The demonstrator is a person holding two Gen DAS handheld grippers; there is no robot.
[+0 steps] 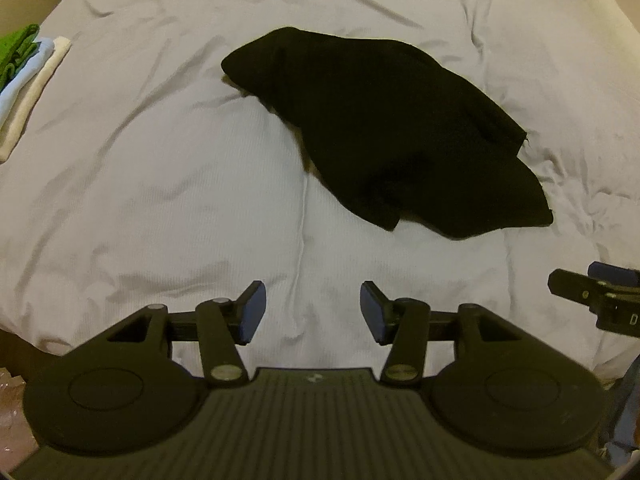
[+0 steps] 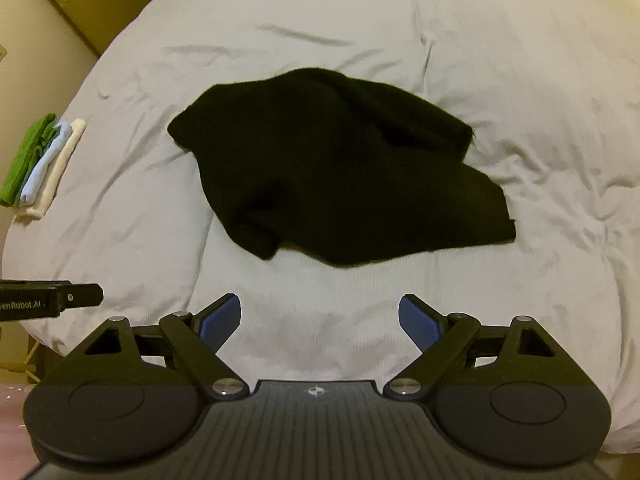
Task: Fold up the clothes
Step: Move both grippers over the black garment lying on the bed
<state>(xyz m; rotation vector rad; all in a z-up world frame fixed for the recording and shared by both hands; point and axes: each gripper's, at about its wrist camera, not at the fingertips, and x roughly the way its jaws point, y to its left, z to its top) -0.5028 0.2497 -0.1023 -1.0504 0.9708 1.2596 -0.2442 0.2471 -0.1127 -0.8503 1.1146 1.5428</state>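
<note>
A wide bed [image 1: 140, 200] covered in pale, wrinkled, finely ribbed cloth fills both views. At its middle lies a black garment [image 1: 384, 136], soft, matte and rumpled into a lumpy heap. Far left sits a folded stack [image 1: 24, 80] of green, blue and white. Near the bed's edge, the left gripper [image 1: 312, 312] and right gripper [image 2: 320, 324] hover level with blue-padded fingers spread apart, clear of the garment.

Bed [image 2: 520, 80] (white sheet): black garment [image 2: 332, 184], folded stack [image 2: 44, 160].
</note>
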